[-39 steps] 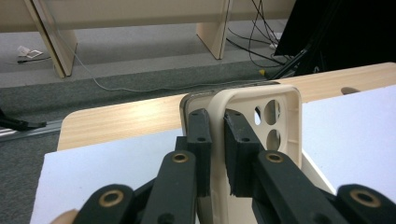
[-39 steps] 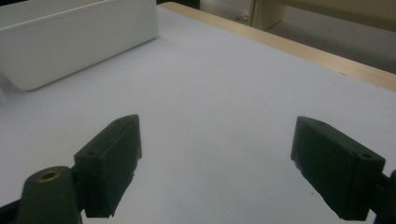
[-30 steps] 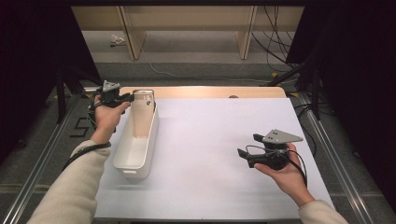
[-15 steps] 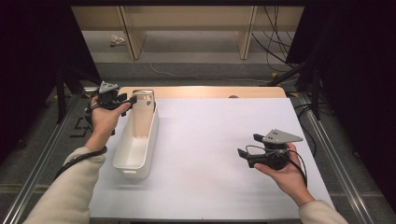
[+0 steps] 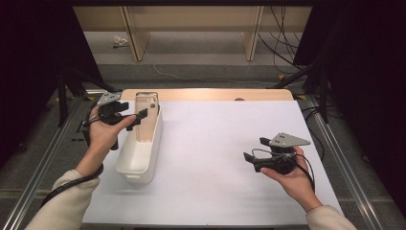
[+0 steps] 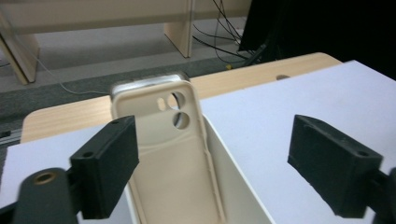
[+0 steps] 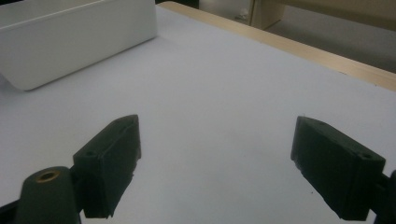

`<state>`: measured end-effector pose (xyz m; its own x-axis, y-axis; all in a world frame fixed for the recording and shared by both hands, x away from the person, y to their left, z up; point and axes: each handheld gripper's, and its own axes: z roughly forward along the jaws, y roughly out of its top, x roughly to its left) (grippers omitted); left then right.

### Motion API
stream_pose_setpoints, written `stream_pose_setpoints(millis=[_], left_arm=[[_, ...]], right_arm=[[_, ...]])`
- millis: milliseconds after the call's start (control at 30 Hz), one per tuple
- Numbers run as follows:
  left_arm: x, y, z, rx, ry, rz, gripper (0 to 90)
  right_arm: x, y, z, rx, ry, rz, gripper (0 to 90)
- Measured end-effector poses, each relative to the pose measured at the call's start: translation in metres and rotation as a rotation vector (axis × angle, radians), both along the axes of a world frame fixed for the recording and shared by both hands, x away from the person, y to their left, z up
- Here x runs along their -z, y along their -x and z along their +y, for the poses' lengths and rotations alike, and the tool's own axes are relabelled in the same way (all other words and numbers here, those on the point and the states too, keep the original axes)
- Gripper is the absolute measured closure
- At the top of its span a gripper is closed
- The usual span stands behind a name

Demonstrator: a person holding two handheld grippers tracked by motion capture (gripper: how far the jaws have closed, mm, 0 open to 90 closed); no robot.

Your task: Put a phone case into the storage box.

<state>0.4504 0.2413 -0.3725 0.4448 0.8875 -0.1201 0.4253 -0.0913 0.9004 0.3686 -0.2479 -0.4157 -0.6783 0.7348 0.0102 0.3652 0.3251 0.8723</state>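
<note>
A beige phone case (image 5: 146, 108) stands on end in the far end of a long white bin (image 5: 139, 173), leaning back against its far wall. My left gripper (image 5: 135, 111) hovers at the bin's left rim and is open. Its jaws have just been opening, and nothing is pressed between the pads. In the left gripper view the phone case (image 6: 163, 154) stands just ahead of the left gripper (image 6: 219, 158), its camera holes at the top. My right gripper (image 5: 256, 149) is held open over the right side of the white sheet, and nothing lies between the right gripper's (image 7: 219, 163) jaws.
The white sheet (image 5: 215, 143) covers a wooden table whose bare edge (image 5: 215, 94) shows at the back. Metal rails run along both sides. Shelf legs and cables (image 5: 282, 28) lie on the floor beyond. The bin's side wall (image 7: 79, 37) appears in the right gripper view.
The left hand has drawn back from the bin's far end toward the person and its jaws have spread apart. The phone case stays leaning in the bin. The right hand has kept still.
</note>
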Motion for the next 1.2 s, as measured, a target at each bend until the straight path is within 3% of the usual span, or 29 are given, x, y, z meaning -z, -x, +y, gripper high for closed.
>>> stream_pose_setpoints(millis=[300,833,1200], left_arm=[[0.003,0.02,-0.006,0.037,-0.014,-0.008,7.1],[0.02,0.05,-0.013,0.096,-0.057,-0.02,5.0],[0.032,0.075,-0.021,0.132,-0.031,-0.038,6.1]], right_arm=[[0.0,-0.001,-0.001,0.002,-0.006,0.002,16.8],[0.001,-0.001,-0.001,0.005,-0.012,0.006,16.7],[0.001,-0.001,-0.001,0.006,-0.011,0.007,16.7]])
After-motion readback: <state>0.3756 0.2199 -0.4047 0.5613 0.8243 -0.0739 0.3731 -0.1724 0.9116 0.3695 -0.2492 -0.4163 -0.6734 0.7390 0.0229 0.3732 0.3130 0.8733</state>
